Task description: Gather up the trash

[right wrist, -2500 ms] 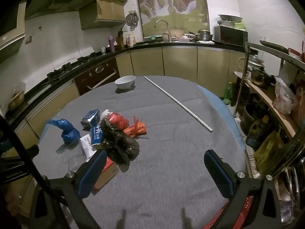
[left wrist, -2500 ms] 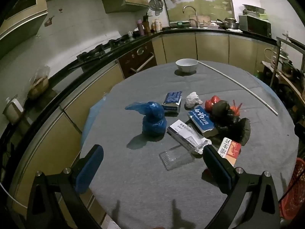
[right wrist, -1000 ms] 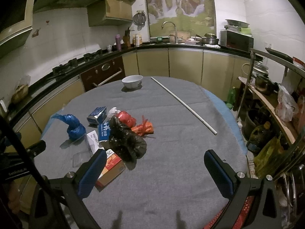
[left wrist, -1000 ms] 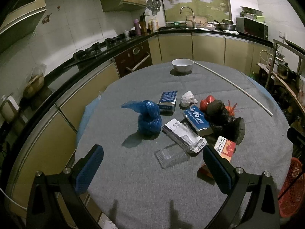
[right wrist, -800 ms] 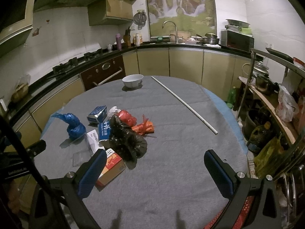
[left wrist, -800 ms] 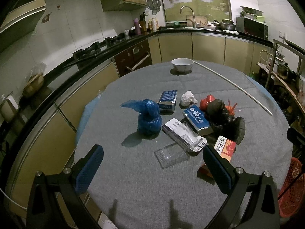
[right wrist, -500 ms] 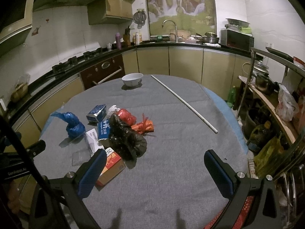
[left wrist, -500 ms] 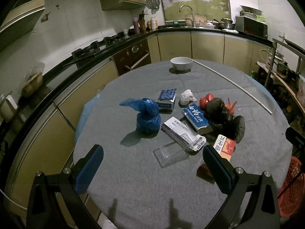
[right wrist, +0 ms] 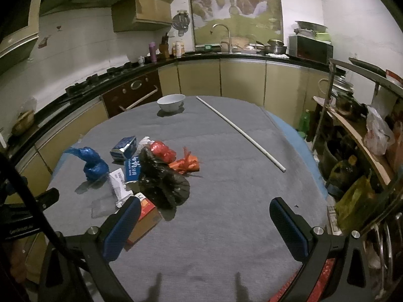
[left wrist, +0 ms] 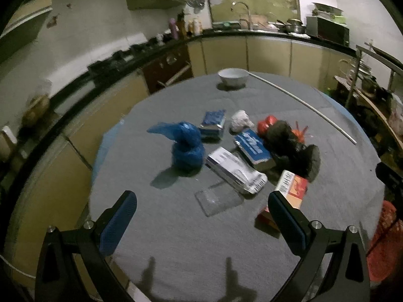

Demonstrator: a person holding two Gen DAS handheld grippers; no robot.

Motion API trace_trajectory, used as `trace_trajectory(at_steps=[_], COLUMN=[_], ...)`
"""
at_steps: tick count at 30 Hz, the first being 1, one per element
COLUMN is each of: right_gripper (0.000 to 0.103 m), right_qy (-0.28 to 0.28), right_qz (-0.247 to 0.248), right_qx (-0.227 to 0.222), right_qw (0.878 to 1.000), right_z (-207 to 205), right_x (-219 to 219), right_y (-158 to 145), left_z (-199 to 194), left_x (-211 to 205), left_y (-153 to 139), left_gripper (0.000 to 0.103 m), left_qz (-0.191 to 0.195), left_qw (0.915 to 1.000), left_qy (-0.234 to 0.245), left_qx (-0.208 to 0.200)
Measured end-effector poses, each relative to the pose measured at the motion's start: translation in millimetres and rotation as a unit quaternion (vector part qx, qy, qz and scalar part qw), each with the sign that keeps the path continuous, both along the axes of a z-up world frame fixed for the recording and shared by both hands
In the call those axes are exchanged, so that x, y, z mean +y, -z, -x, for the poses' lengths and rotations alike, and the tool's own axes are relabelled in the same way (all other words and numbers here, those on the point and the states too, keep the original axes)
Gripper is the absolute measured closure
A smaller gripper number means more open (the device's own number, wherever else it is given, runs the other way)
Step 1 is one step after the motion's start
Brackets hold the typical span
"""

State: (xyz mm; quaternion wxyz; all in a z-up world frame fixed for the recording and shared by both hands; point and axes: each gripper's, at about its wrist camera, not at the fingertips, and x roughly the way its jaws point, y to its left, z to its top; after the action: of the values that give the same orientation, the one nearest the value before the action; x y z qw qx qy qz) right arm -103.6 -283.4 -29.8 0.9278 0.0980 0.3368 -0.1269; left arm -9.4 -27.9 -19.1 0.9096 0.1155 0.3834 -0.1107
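Trash lies in a loose pile on the grey round table (left wrist: 176,239): a tied blue plastic bag (left wrist: 187,148), a black bag (left wrist: 292,143), a red bag (left wrist: 267,125), several small cartons, a white-silver box (left wrist: 234,170), an orange-red box (left wrist: 289,191), a clear plastic lid (left wrist: 217,201) and a crumpled tissue (left wrist: 239,123). My left gripper (left wrist: 201,224) is open and empty, short of the clear lid. My right gripper (right wrist: 206,229) is open and empty, right of the pile, its left finger by the orange-red box (right wrist: 143,216).
A white bowl (right wrist: 171,102) and a long white rod (right wrist: 239,130) lie at the table's far side. A red basket (left wrist: 382,239) stands low beside the table on the right. Kitchen counters ring the room, with a cluttered shelf (right wrist: 357,130) on the right.
Both views have shifted slightly, with the left one blurred by motion. The trash has not moved and both grippers stay open.
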Motion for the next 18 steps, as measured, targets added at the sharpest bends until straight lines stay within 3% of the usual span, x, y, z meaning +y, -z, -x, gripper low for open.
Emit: trace_trajectory(at_steps=[6, 11, 14, 16, 18], right_gripper=[0.0, 0.0, 0.006, 0.017, 0.025], right_qy=[0.019, 0.032, 0.035, 0.036, 0.036], right_qz=[-0.018, -0.049, -0.083, -0.103, -0.122], right_qx=[0.018, 0.029, 0.03, 0.034, 0.041], right_qw=[1.0, 0.998, 0.995, 0.993, 0.991], right_z=[0, 1, 1, -1, -4], right_x=[-21, -42, -55, -62, -68], right_y=[20, 39, 48, 54, 59], left_z=[-15, -20, -22, -25, -30], left_x=[-13, -40, -60, -70, -79], left_y=[36, 55, 64, 71, 79], left_gripper=[0.0, 0.0, 0.0, 0.004, 0.02], left_qz=[0.036, 0.049, 0.047, 0.051, 0.046], left_qw=[0.9945, 0.9894, 0.9874, 0.9851, 0.9825], left_qy=[0.036, 0.065, 0.09, 0.104, 0.115], left_qx=[0.092, 0.12, 0.121, 0.127, 0.139])
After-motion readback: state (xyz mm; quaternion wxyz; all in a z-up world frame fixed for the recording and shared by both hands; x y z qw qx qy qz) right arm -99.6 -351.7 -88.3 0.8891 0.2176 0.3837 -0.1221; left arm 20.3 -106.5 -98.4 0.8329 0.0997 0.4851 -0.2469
